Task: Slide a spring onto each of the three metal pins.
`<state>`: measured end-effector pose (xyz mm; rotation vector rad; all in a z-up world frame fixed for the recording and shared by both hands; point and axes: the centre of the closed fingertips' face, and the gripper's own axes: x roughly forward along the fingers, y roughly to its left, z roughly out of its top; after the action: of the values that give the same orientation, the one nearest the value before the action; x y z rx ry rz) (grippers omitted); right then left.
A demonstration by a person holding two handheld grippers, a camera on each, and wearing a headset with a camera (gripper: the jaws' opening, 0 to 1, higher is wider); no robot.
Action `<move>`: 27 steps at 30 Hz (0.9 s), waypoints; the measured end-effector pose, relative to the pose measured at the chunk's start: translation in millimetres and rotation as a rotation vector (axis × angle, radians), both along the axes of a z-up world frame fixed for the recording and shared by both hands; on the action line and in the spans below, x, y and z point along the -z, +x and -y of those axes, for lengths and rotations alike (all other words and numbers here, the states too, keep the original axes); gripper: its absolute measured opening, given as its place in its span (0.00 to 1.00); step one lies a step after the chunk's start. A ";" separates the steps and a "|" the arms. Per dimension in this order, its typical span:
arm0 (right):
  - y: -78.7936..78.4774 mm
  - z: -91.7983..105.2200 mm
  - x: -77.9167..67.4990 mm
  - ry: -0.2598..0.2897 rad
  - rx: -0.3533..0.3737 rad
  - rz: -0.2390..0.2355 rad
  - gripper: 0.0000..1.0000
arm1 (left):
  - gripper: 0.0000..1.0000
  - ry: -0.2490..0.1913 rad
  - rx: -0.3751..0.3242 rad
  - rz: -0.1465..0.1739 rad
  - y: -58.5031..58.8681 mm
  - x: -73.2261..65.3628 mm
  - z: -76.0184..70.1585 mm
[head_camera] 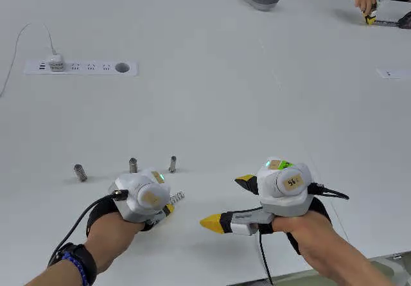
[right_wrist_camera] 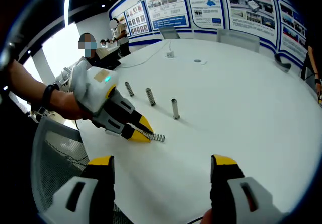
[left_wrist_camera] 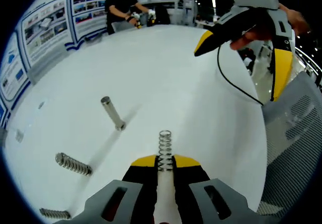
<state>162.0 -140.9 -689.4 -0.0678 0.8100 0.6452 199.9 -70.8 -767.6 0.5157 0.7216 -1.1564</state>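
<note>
The right gripper (head_camera: 227, 202) is hovering over the desk's (head_camera: 225, 93) front edge with jaws gaping wide. The left gripper (left_wrist_camera: 165, 159) is pinching a spring (left_wrist_camera: 164, 148) beside it. Nearby a bare pin (head_camera: 172, 164) is standing, with two sprung pins (head_camera: 133, 165) (head_camera: 80, 172) leftward.

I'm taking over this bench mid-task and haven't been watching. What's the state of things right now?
Left gripper: shut on a spring, which sticks out ahead of its jaws.
Right gripper: open, holding nothing.
The three pins stand in a row on the table. As the right gripper view shows them, the far pin and the middle pin carry springs; the near pin is bare.
Done: two pins.
Left: slide the held spring onto the near pin.
</note>
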 end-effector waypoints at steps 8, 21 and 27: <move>1.5 0.0 -2.4 0.001 0.008 0.007 0.79 | 0.11 0.006 -0.029 -0.021 -1.7 -1.5 -11.9; -0.3 -13.1 1.1 0.033 0.012 -0.014 0.77 | 0.10 -0.052 -0.097 -0.041 0.3 -20.6 -35.2; 3.1 -21.9 0.1 0.062 0.009 -0.020 0.74 | 0.10 -0.085 -0.121 -0.043 -0.8 -32.7 -45.5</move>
<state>165.1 -119.1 -689.4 -0.0015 0.8085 0.6625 199.1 -25.3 -735.0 0.3718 0.7272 -1.0822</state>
